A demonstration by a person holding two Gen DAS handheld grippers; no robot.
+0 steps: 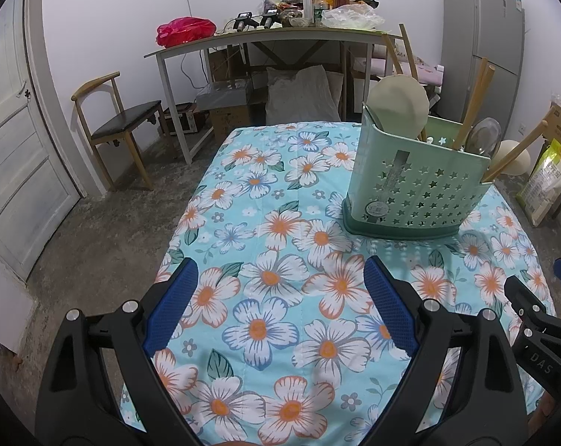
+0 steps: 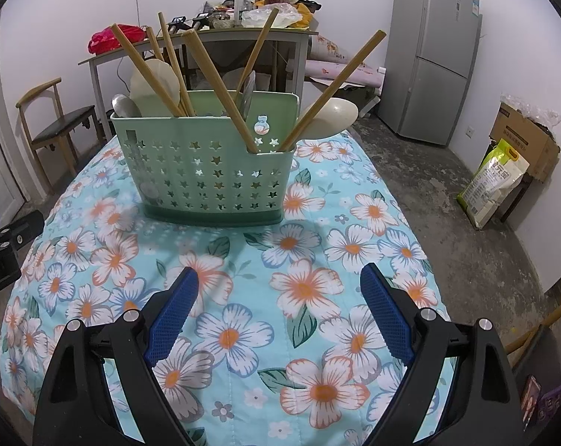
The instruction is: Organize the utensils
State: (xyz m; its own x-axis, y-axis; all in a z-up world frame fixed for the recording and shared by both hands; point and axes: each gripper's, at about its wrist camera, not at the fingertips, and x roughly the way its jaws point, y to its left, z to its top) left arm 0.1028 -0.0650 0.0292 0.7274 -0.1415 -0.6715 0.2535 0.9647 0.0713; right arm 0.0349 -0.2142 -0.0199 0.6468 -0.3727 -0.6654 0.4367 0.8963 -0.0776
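1. Presently, the green star-perforated utensil caddy (image 2: 209,171) is found standing upright on the bench (image 2: 317,260), which is covered by a blue floral cloth; it is set toward the far half of the cloth, well apart from both grippers.
2. The utensils are already housed in the caddy: wooden chopsticks (image 2: 213,85) are seen leaning outward at varied angles, a metal spoon (image 2: 122,106) is lodged at the left end, and a cream ladle (image 2: 336,117) projects over the right end. The splay is judged to follow from loose standing in wide compartments; which compartment holds which item cannot be told.
3. The left gripper (image 1: 280,297) is held over the near cloth with its fingers (image 1: 172,304) spread wide and nothing between them.
4. The right gripper (image 2: 278,297) is likewise held released, its fingers (image 2: 386,312) wide apart and empty, aimed at the caddy front.
5. No loose utensil is observed on the cloth. The task is judged either complete or awaiting re-sorting within the caddy.
6. Risk noted: the steeply leaning chopsticks could be knocked out if the caddy were approached carelessly.
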